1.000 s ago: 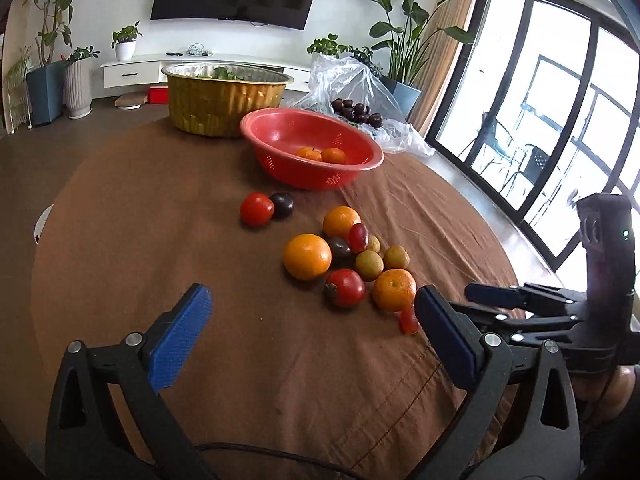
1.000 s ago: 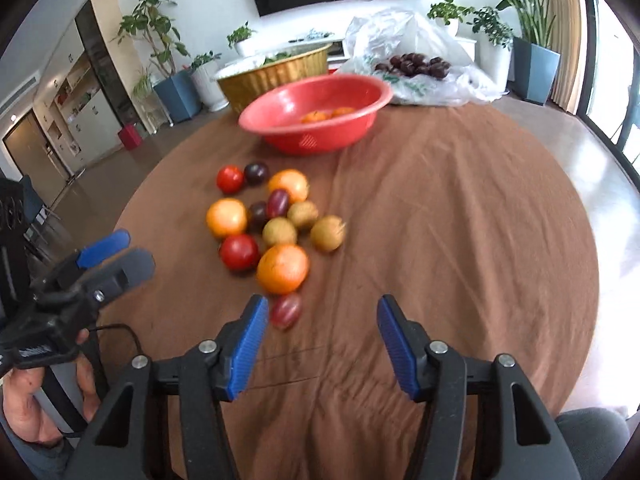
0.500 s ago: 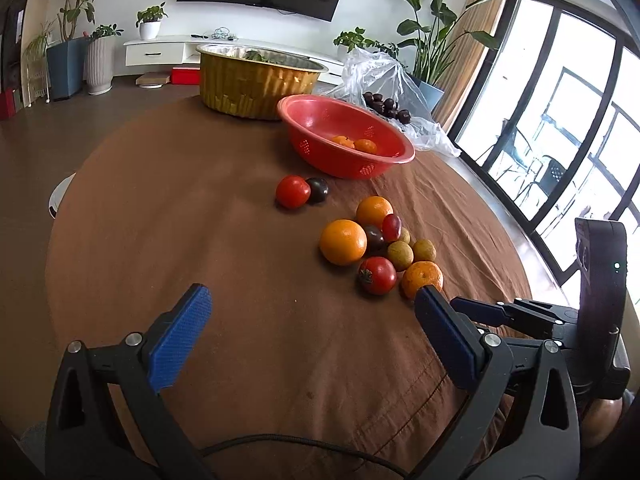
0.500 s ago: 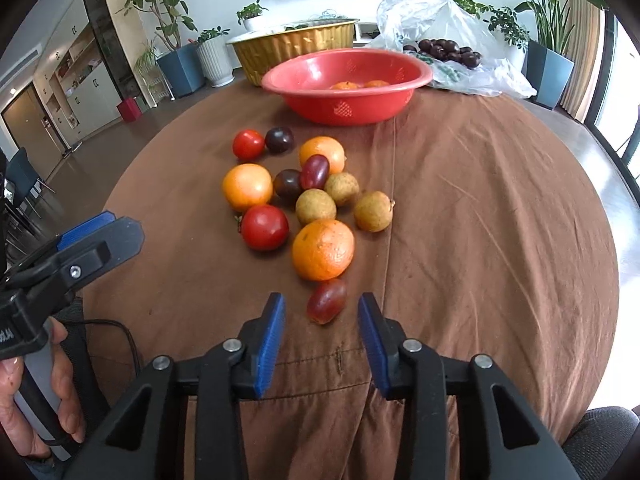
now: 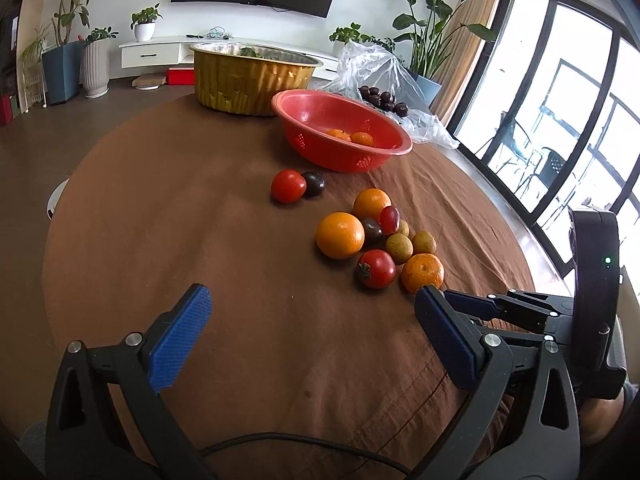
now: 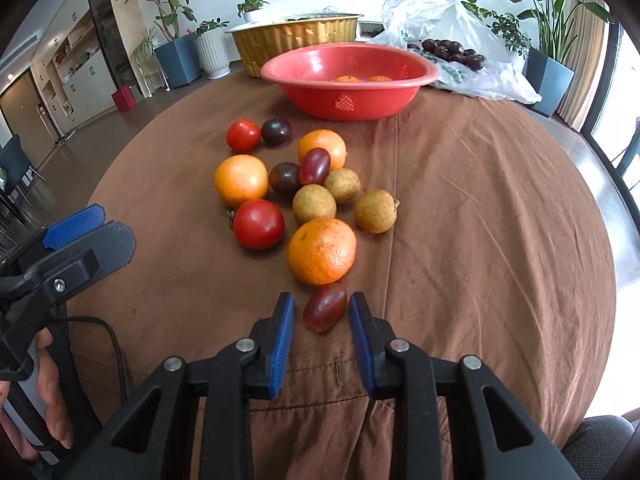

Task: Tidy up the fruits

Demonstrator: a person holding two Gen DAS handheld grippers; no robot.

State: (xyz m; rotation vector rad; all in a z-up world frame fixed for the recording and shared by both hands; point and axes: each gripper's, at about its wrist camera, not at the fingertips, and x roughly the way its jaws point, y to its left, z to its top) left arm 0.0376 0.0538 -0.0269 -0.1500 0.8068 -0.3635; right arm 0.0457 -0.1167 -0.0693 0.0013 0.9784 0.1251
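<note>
A small dark-red oval tomato (image 6: pixel 325 307) lies on the brown tablecloth (image 6: pixel 480 220) between the tips of my right gripper (image 6: pixel 322 312). The jaws are closing around it, and a thin gap still shows at the left pad (image 6: pixel 284 336). Just beyond it are an orange (image 6: pixel 322 250), a red tomato (image 6: pixel 258 224), three brownish longans (image 6: pixel 314 203) and more mixed fruit. The red basket (image 6: pixel 348 76) at the back holds two oranges (image 5: pixel 351 137). My left gripper (image 5: pixel 312 300) hangs open and empty over bare cloth near the table's front; its right finger hides the oval tomato in the left wrist view.
A gold foil basin (image 5: pixel 252 76) stands behind the red basket (image 5: pixel 332 152). A clear plastic bag with dark plums (image 6: pixel 452 52) lies at the back right. The round table's edge drops to the floor on both sides. A hand (image 6: pixel 48 400) grips the left tool's handle.
My right gripper has come forward and down to the small oval tomato, and its jaws have narrowed from wide apart to just around it. The left gripper has hardly moved.
</note>
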